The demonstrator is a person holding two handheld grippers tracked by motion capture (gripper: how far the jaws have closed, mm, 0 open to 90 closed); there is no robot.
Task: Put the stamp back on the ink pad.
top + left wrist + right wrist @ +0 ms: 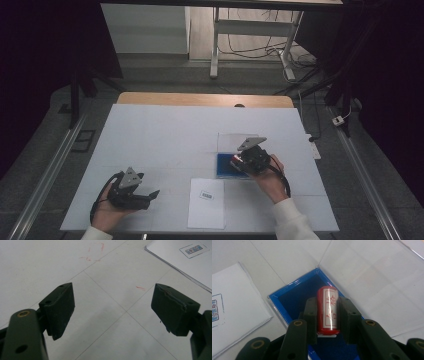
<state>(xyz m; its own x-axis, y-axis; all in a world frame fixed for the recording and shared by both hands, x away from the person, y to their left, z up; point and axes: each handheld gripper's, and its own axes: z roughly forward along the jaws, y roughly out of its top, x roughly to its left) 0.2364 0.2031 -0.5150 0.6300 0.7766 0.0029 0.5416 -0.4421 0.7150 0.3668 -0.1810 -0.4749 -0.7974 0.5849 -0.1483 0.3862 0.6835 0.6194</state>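
White sleeves [290,217], dark green jaws, possibly brass rivets [298,322]

the red stamp [327,311] looks like glossy plastic, a bright streak running down its side. the blue tray [287,296] has a shiny plastic rim and a matt, felt-like inside. the sheet [206,202] is matt paper. the bench [150,135] cover is smooth, matt white, with a wooden far edge.
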